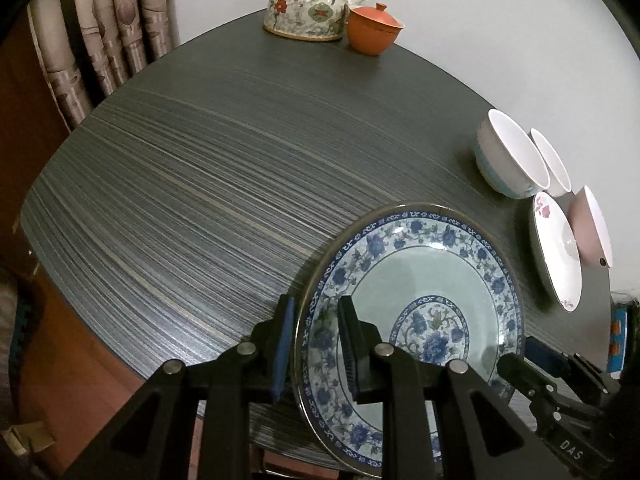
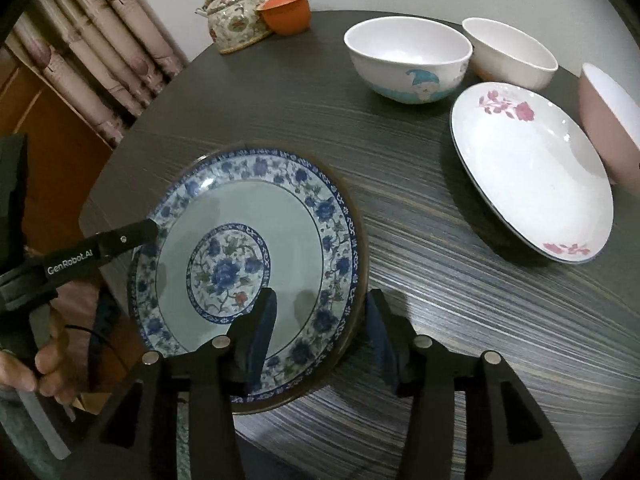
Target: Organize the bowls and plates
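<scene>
Both the left claw [image 1: 316, 344] and right claw [image 2: 320, 332] straddle opposite rims of the blue floral plate [image 2: 256, 240], narrowly parted, on the worktop [image 1: 200, 184].

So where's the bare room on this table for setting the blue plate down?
Bare tabletop runs wide between the blue plate, the teapot and the curtain-side edge. The right side is crowded: three bowls and the white plate sit close together there.
</scene>
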`<state>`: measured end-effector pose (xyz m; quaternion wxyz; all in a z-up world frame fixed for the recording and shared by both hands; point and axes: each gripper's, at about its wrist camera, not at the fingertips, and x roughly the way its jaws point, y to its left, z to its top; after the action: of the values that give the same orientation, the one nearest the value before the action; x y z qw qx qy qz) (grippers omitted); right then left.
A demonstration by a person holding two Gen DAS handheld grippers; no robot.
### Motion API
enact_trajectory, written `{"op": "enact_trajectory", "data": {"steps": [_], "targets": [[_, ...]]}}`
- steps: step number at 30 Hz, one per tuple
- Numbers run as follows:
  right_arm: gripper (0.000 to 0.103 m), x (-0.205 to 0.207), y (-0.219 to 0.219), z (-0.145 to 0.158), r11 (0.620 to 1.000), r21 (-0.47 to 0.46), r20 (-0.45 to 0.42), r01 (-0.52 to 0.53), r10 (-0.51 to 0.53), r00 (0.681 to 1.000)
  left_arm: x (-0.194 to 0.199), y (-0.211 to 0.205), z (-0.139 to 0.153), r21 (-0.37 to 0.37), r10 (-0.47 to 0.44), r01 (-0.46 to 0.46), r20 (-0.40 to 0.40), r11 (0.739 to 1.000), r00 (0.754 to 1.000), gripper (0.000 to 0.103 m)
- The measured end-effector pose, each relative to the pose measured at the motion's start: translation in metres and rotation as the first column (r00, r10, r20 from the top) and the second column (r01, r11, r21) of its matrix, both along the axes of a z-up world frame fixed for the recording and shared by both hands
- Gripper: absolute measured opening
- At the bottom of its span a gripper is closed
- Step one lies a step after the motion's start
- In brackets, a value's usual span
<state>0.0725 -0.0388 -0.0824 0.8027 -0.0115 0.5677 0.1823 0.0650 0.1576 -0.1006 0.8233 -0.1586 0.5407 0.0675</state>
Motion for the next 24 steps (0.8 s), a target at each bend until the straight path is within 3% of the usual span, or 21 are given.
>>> {"op": "enact_trajectory", "data": {"steps": [10, 14, 24], "targets": [[0.054, -0.003, 0.001, 0.000, 0.999, 0.032, 0.003, 0.007, -0.007, 1.000, -0.003, -0.001, 0.007, 0.010, -0.007, 0.006, 0.036, 1.000, 0.999, 0.028], [0.054, -0.004, -0.003, 0.001, 0.998, 0.050, 0.012, 0.022, -0.023, 1.000, -0.005, -0.007, 0.016, 0.084, -0.024, 0.018, 0.080, 0.996, 0.997, 0.038], [0.057, -0.012, -0.033, 0.014, 0.995, 0.036, 0.107, 0.092, -0.095, 0.990, -0.008, -0.025, 0.022, 0.162, -0.091, 0.067, 0.149, 0.984, 0.985, 0.050]]}}
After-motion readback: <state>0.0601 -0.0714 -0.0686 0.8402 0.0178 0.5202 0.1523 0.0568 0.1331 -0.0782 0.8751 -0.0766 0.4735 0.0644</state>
